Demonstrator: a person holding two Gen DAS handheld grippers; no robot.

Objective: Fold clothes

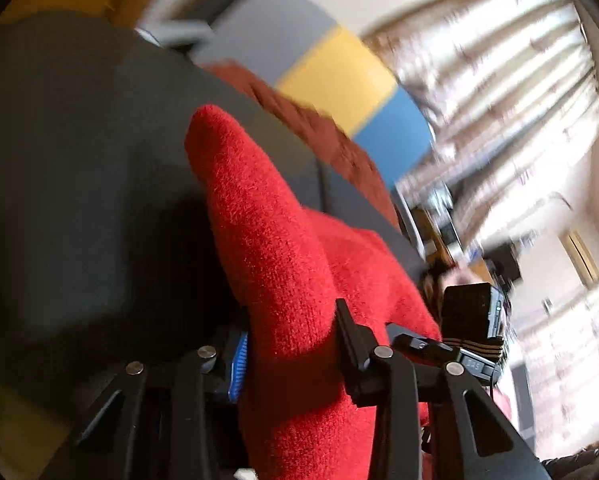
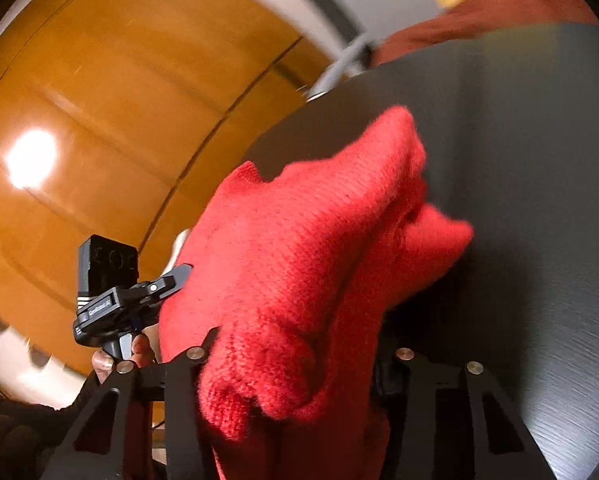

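Left gripper: black two-finger frame with brass pivot pins; a blue ribbed pad shows on the inner face of one finger. Jaws closed on a thick fold of the red knit sweater, which fills the gap between the fingers and rises beyond them in a blunt peak.

Right gripper: same black frame. Jaws clamped on a bunched section of the red knit sweater, which spills over the near finger and hides the fingertips. Seen from the left wrist view, this gripper's camera block sits just beside the sweater's right edge. Seen from the right wrist view, the left gripper's camera block and its handle stand just beside the sweater's left edge, with a person's fingers wrapped round the handle and a dark sleeve below.

Sweater: fuzzy red knit, held up off the dark grey table between the two grippers; loose folds hang over the tabletop, and whether any part touches it cannot be told.

Second garment: rust-brown knit, lying at the table's far edge, well apart from the sweater.

Beyond the table: an orange-brown wooden panel with a bright glare spot, a wall panel in grey, yellow and blue, and pale patterned curtains, heavily blurred.
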